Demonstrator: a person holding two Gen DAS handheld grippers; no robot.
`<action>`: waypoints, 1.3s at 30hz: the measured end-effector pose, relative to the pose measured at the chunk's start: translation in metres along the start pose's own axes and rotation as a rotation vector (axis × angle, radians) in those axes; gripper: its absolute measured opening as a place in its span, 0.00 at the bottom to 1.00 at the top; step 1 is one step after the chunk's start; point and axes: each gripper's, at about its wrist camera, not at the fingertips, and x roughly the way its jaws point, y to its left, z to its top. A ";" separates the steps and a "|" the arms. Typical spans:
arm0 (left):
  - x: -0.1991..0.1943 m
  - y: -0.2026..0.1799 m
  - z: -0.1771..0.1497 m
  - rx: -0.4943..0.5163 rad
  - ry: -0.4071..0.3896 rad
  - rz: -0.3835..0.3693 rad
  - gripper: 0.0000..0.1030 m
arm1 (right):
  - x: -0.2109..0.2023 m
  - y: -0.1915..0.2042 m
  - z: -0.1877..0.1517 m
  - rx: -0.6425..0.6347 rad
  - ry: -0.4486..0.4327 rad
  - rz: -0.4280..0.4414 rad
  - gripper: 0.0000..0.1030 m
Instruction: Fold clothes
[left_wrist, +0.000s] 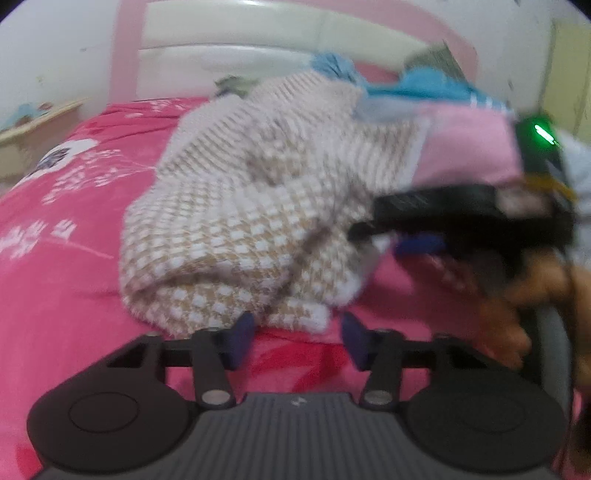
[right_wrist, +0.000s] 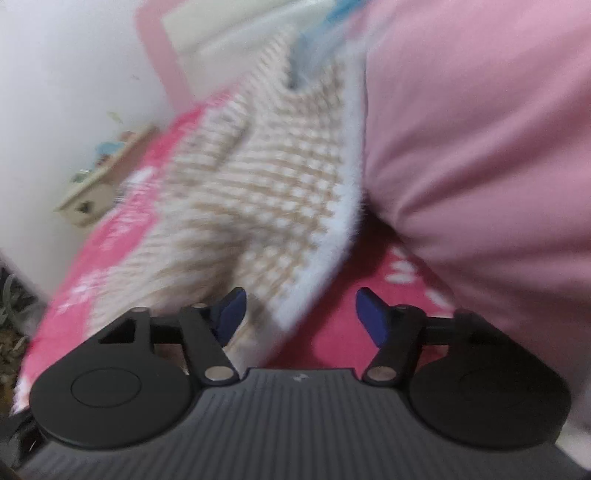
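Observation:
A beige-and-white checked knit garment (left_wrist: 236, 221) lies crumpled on the pink bed sheet (left_wrist: 55, 280). My left gripper (left_wrist: 297, 328) is low over the sheet at its near hem, jaws apart, with the white hem edge just ahead of the gap. In the right wrist view the same garment (right_wrist: 266, 192) runs down to my right gripper (right_wrist: 301, 301). Its white border lies between the parted blue pads (right_wrist: 231, 314), which do not press on it. A pale pink garment (right_wrist: 480, 147) bulges at the right. Both views are blurred.
Blue clothes (left_wrist: 424, 83) and the pink garment (left_wrist: 469, 147) are piled behind the knit. A hand (left_wrist: 517, 314) holds the other black tool at the right. A pink-and-white headboard (left_wrist: 221, 48) stands at the back, with a small wooden nightstand (right_wrist: 96, 192) beside the bed.

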 end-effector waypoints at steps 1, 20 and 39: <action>0.002 -0.001 -0.001 0.015 0.014 -0.004 0.33 | 0.010 -0.003 0.003 0.023 0.005 0.023 0.58; 0.029 -0.018 0.064 -0.037 -0.148 0.168 0.13 | -0.018 0.088 0.084 -0.118 0.063 0.443 0.04; -0.102 0.062 0.110 -0.230 -0.182 0.240 0.05 | 0.007 0.043 0.111 0.647 0.160 0.593 0.03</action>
